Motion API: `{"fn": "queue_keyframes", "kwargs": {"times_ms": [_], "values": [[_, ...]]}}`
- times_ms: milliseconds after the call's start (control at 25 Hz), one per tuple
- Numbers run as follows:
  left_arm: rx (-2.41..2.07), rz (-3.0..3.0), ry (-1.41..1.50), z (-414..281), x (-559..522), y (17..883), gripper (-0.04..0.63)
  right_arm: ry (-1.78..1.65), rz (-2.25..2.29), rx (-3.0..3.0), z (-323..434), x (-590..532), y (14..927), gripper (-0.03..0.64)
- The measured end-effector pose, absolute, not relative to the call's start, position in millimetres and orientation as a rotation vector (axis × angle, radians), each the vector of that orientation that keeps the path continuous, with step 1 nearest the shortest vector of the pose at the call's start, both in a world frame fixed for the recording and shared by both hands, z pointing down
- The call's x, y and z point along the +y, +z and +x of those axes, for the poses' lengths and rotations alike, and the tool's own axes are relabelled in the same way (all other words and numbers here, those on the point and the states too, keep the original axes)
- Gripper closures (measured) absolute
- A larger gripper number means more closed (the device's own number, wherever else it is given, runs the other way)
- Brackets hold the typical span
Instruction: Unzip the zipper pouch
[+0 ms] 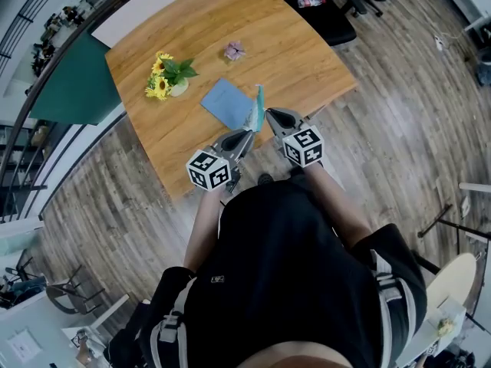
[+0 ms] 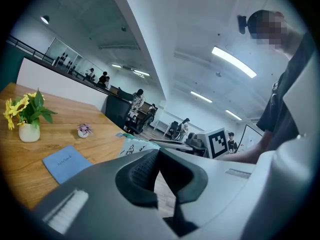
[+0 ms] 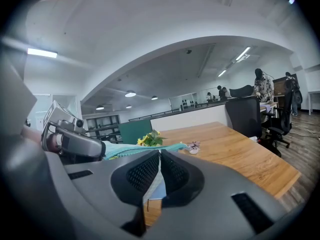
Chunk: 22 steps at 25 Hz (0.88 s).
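Standing on edge just beside the blue notebook point(image 1: 228, 102), at its near-right corner: one teal zipper pouch point(image 1: 258, 106), lifted off the wooden tabletop point(image 1: 299, 60).

Left claw point(image 1: 245, 138): pressed together, pinching the pouch's near end, just short of the notebook.

Right claw point(image 1: 268, 115): pressed together on the pouch's edge, to the right of the notebook.

Sunflowers in a small pale vase point(image 1: 167, 77): left of the notebook, well apart.

Small potted pink plant point(image 1: 234, 50): beyond the notebook, near the tabletop's middle.
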State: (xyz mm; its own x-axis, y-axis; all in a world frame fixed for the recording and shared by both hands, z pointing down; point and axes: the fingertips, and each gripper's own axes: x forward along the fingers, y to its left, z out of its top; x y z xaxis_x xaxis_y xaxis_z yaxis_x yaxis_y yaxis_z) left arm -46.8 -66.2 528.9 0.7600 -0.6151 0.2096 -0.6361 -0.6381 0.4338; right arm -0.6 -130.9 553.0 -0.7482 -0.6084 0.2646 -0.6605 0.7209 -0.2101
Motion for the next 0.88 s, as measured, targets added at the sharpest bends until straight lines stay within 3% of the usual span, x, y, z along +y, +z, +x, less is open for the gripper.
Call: {"fn": "queue_keyframes", "kwargs": {"times_ms": [880], "values": [[-0.909, 2.486, 0.071, -39.3, -63.0, 529.3, 0.594, 0.424, 1.07, -2.706, 9.4, -138.6, 560.5, 0.601]]}}
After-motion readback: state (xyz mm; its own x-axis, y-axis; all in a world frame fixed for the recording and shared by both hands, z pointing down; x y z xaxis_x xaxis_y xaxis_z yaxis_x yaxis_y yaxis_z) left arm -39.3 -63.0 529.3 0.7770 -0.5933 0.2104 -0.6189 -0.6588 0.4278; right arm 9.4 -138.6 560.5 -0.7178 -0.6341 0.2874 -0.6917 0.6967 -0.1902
